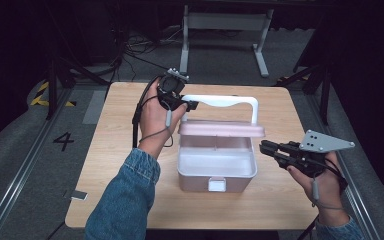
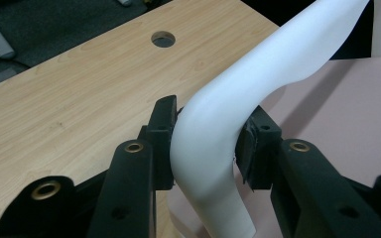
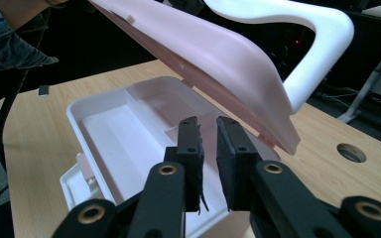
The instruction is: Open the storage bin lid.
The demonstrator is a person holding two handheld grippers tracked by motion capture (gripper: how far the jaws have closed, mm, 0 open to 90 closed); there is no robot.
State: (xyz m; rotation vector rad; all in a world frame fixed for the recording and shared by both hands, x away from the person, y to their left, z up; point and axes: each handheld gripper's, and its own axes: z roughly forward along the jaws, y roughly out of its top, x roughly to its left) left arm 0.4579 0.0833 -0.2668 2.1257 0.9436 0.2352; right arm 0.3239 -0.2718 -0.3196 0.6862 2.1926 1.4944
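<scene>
A pink plastic box (image 1: 216,172) sits mid-table, its white inside (image 3: 119,134) showing shallow compartments. The pink lid (image 1: 221,129) is raised and tilted on its rear hinge. My left gripper (image 1: 180,104) is shut on the left corner of the lid's white handle (image 1: 220,101); up close, the handle (image 2: 258,74) runs between my left gripper's (image 2: 206,144) black pads. My right gripper (image 1: 263,146) hovers just right of the box, level with the lid's edge. In its own view my right gripper (image 3: 208,148) has its pads nearly together with nothing between them, under the lid (image 3: 213,54).
The wooden table (image 1: 125,175) has a round cable hole (image 2: 163,38) near its far edge. A small grey object (image 1: 78,195) lies at the front left corner. A white latch (image 1: 216,184) faces me on the box front. A desk frame (image 1: 225,22) stands beyond the table.
</scene>
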